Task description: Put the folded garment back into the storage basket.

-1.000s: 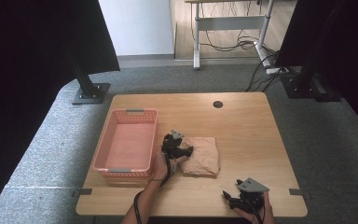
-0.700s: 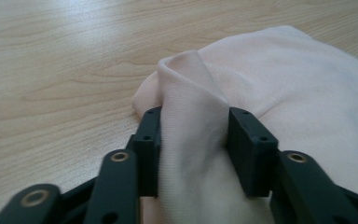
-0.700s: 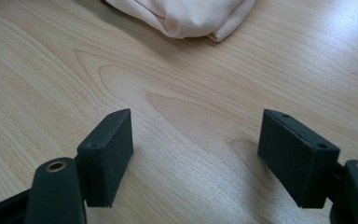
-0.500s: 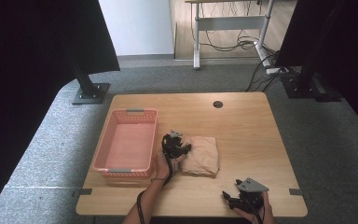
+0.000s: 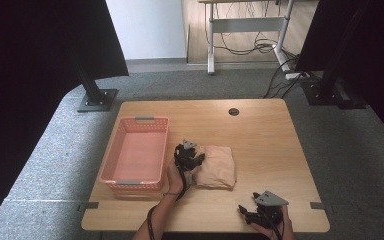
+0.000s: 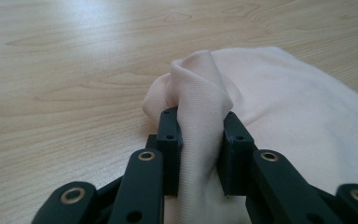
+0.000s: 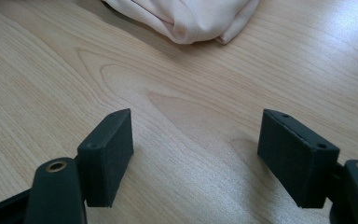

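folded cloth (image 5: 216, 166) lies mid-table just right of the pink basket (image 5: 135, 155). left gripper (image 6: 200, 135) is clamped on a bunched fold at its edge; right gripper (image 7: 193, 154) gapes wide, empty. judged soft, light, limp: grip gathered folds.

Left tongs (image 5: 189, 156): black, linked arms with brass-ringed pivot holes, blocky rectangular jaws with small screw holes, grey three-cornered plate on top. Black cable trails from it along left forearm; thin dark band at wrist. Right tongs (image 5: 260, 212): black too, same grey three-cornered plate, flat rectangular jaw blocks, brass-ringed pivots. Forearms bare, no sleeves in sight.
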